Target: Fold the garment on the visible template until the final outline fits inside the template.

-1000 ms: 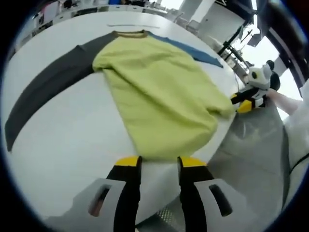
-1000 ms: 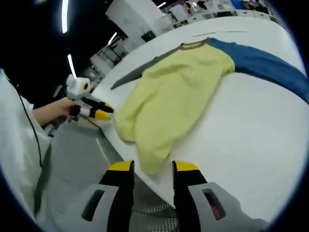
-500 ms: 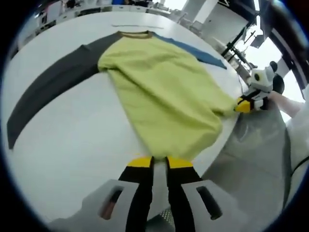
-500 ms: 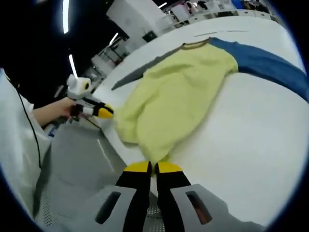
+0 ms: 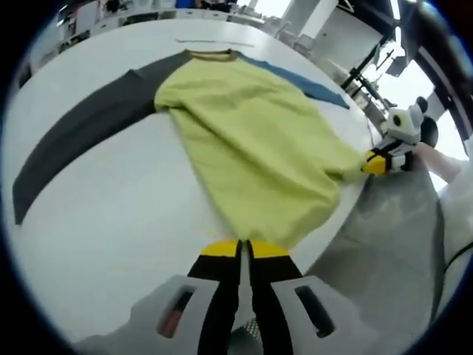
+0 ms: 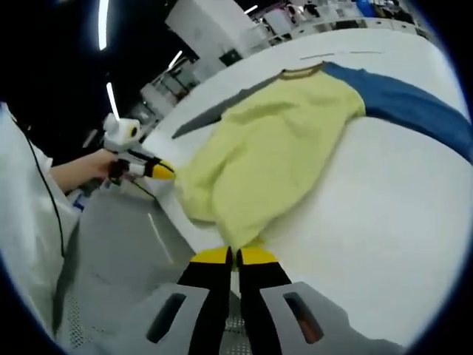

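While the garment (image 5: 251,148) lies flat on the white tabletop (image 5: 111,214), yellow body toward the near edge and sleeves (one grey, one blue) spread wide, the left tongs (image 5: 242,250) and right tongs (image 6: 235,256) each pinch a hem corner. Lifting both corners evenly should carry the hem toward the collar without skewing.
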